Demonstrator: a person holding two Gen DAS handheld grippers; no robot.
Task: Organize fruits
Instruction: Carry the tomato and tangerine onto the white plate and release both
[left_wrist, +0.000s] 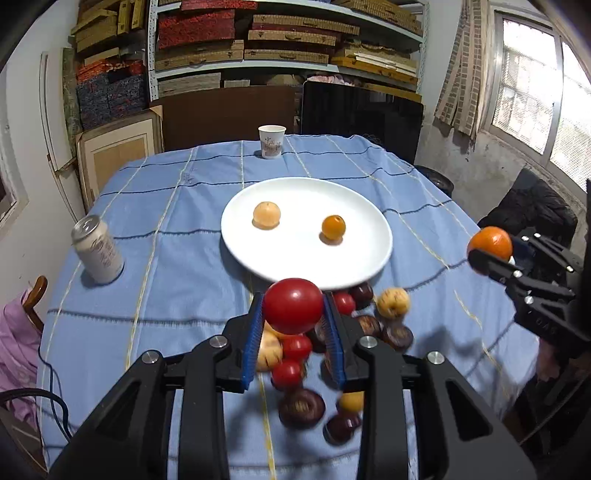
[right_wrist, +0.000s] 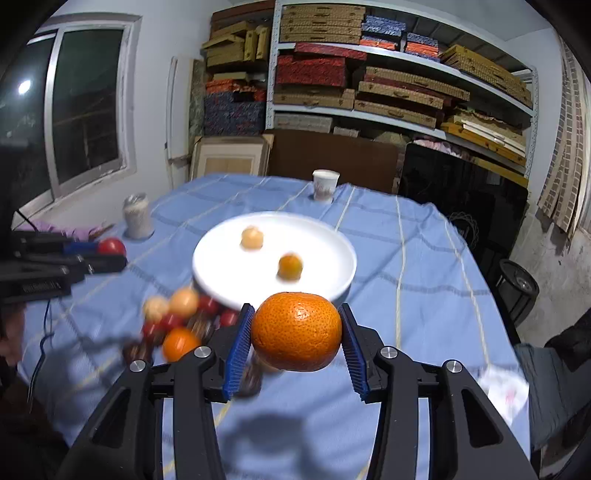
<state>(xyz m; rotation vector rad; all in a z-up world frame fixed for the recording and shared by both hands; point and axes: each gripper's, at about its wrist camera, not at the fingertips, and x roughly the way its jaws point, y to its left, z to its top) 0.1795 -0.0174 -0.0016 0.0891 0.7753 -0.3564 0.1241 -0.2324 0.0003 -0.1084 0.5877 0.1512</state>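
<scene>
Left wrist view: left claw (left_wrist: 293, 314) squeezes a red tomato (left_wrist: 293, 305), right claw (left_wrist: 491, 258) squeezes an orange (left_wrist: 490, 242), both lifted near the white plate (left_wrist: 258, 254), probably to drop there.

A storeroom doubling as a living space. Grey metal shelving (right_wrist: 402, 110) along the far wall is stacked with flat woven and red patterned boxes (left_wrist: 207, 29). Bare plaster walls, a barred window (left_wrist: 535, 92) at right, and framed panels (left_wrist: 118, 147) leaning at far left surround a tabletop under a blue checked cloth (left_wrist: 177, 258).
</scene>
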